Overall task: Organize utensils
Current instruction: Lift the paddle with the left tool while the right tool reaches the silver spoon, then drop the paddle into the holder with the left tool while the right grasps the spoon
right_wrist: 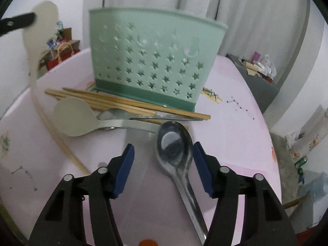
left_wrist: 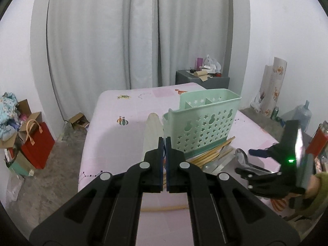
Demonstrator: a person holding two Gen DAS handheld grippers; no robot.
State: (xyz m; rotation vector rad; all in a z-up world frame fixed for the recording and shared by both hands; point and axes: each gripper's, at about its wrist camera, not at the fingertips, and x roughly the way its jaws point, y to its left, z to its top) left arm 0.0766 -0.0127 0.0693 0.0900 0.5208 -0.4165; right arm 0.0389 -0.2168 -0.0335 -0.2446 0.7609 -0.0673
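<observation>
White curtains (left_wrist: 143, 30) hang behind a desk (left_wrist: 114, 123) covered with a pale pink printed cloth. Grey cabinet (left_wrist: 203, 78) with clutter on top stands past the far edge; red bag (left_wrist: 38, 143) and cardboard boxes sit on the floor to the left.

Green caddy (left_wrist: 205, 121) with star-shaped holes stands upright on the desk, dividers visible inside from the left wrist view. No utensils visible inside it from either view.

Left gripper (left_wrist: 165, 143): jaws clenched on a pale spatula (left_wrist: 151, 131). Spatula blade rises ahead of the jaws, just left of the caddy; whether it touches the caddy, cannot tell. In the right wrist view the same spatula shows at upper left, raised off the desk, its light wooden handle running down toward the lower left.

Right gripper (right_wrist: 163, 155): jaws released, spread wide, one on either side of the bowl of a metal spoon (right_wrist: 174, 147). Right-hand jaw is just beside the bowl's edge; contact not clear. Spoon lies on the cloth, bowl toward the caddy, handle running back under the gripper.

Loose pile on the desk against the caddy's base:
- bamboo chopsticks (right_wrist: 123, 102), several, lying roughly parallel along the caddy's front
- grey paddle spoon (right_wrist: 73, 116), blade to the left, handle reaching toward the metal spoon
- another metal utensil partly hidden under the chopsticks, type not discernible
</observation>
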